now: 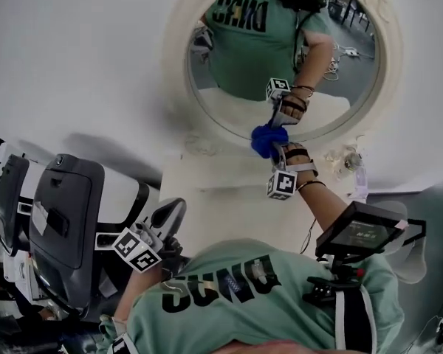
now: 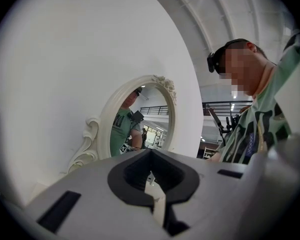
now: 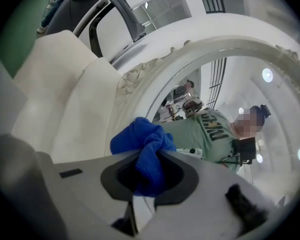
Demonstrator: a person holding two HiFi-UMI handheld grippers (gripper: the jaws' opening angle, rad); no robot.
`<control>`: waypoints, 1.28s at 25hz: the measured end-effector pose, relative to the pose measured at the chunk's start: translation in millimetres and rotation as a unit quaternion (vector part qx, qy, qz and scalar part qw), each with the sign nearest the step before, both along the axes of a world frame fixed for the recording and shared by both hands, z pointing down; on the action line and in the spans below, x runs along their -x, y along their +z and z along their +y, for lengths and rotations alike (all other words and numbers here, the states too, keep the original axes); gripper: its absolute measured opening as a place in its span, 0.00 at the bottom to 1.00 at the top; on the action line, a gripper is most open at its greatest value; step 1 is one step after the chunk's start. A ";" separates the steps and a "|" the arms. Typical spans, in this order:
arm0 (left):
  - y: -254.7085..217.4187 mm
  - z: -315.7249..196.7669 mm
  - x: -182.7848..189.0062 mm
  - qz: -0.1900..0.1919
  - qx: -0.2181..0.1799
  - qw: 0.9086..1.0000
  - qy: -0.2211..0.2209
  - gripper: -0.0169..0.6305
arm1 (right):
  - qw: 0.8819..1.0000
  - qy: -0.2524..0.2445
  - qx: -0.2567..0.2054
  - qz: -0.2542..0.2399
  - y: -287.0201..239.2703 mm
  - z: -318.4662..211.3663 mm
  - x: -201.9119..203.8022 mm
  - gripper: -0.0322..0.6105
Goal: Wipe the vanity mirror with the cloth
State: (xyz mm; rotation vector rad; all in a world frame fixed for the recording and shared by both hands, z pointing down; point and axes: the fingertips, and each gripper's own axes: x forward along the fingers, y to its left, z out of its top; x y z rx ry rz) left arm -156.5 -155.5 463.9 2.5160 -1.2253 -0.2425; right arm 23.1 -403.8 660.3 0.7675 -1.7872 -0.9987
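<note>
Blue terry cloth (image 3: pixel 142 144) is bunched into a wad and clamped between the jaws of the right gripper (image 3: pixel 147 171). The cloth's long axis runs along the jaws: a narrow neck sits in the dark recess and the bulk spreads out past the fingertips, pointing at the mirror. In the head view the cloth (image 1: pixel 269 140) lies against the lower edge of the glass, meeting its own reflection, just above the bottom rim of the oval vanity mirror with cream carved frame (image 1: pixel 179 43). The right gripper (image 1: pixel 275 149) points up into the picture, toward the glass.

The left gripper view shows the mirror (image 2: pixel 102 126) upright against a white wall, long axis vertical, carved crest at the top, glass facing the person. The left gripper (image 2: pixel 152 184) has its jaws closed together along a zigzag seam with nothing between them. In the head view the left gripper (image 1: pixel 170 214) sits low, well apart from the mirror, near the person's green shirt (image 1: pixel 236 286).
</note>
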 end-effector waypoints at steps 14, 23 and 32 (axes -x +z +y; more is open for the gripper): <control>-28.5 -19.6 -5.1 0.042 -0.076 0.996 0.025 0.04 | 0.902 0.012 -0.416 -0.119 -487.8 9.9 -31.5 0.13; -30.7 -13.1 4.4 0.052 -0.080 0.995 0.018 0.04 | 0.877 0.102 -0.460 -0.096 -533.6 -5.9 -68.5 0.13; -26.5 -10.6 4.6 0.045 -0.068 0.997 0.020 0.04 | 0.895 0.093 -0.423 -0.108 -507.7 -18.0 -67.0 0.13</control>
